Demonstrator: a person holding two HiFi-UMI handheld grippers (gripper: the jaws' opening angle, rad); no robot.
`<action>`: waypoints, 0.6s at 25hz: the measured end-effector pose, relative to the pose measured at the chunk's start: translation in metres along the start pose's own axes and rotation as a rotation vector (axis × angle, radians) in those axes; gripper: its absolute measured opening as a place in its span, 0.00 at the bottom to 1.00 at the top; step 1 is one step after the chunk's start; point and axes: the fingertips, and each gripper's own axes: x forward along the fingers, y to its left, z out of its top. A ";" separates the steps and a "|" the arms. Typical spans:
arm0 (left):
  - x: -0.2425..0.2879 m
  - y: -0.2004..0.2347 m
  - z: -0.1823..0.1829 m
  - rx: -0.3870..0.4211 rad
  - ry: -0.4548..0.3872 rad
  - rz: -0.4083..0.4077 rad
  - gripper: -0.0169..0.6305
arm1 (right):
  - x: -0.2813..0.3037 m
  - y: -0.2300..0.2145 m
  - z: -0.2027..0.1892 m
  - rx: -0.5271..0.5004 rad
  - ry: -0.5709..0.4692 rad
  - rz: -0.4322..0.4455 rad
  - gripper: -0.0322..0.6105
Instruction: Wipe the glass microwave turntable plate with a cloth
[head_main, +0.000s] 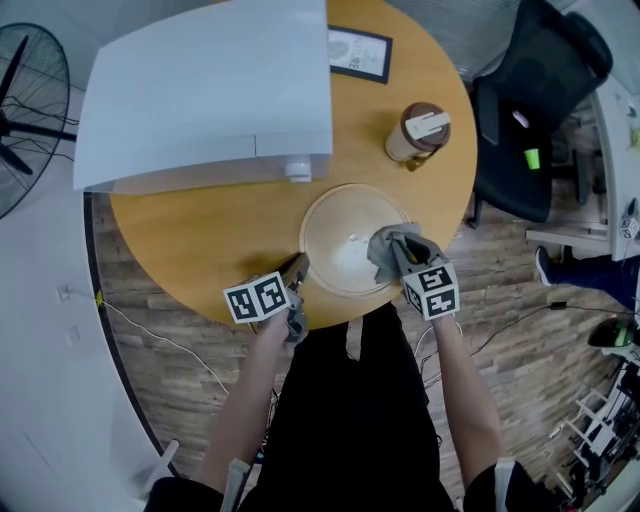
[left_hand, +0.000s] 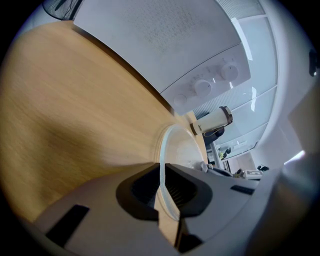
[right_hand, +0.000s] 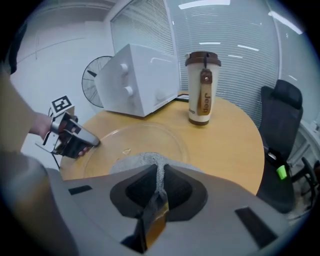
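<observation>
Right gripper view looks straight along the jaws of the right gripper (right_hand: 160, 175). They are pressed together on a pinched fold of the grey cloth (right_hand: 141, 161), and the rest of the cloth bunches just past the tips. That bunch rests on the near right part of the glass turntable plate (right_hand: 140, 136).

On the plate's near left edge sits the left gripper (right_hand: 76, 143). Its own view shows its jaws closed to a narrow gap with the plate's rim clamped between the pads, so it has the plate pinned by the edge.

The plate lies flat on the round wooden table (head_main: 200, 235), close to the near edge. The white microwave (head_main: 200, 90) stands just beyond it on the far left, and a lidded tumbler (head_main: 418, 132) stands on the far right, apart from the rim.

By my reading the wiping itself is in hand: one gripper steadies the plate and the other bears the cloth on the glass.

The centre, the left side and the far side look uncovered by the cloth. The next move would call for sweeping the cloth across them with steady downward pressure. The left grip has to hold firm so the plate neither spins nor slides towards the near table edge. The sweep should also stop short of the tumbler.
</observation>
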 end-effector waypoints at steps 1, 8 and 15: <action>0.000 0.000 0.000 0.002 0.000 0.000 0.07 | 0.004 -0.007 0.006 0.003 -0.004 -0.020 0.12; 0.000 0.000 0.000 0.003 0.001 -0.001 0.07 | 0.038 -0.027 0.049 -0.020 -0.015 -0.103 0.12; 0.000 -0.001 0.000 -0.001 -0.001 -0.002 0.07 | 0.074 0.003 0.087 -0.153 -0.026 -0.087 0.12</action>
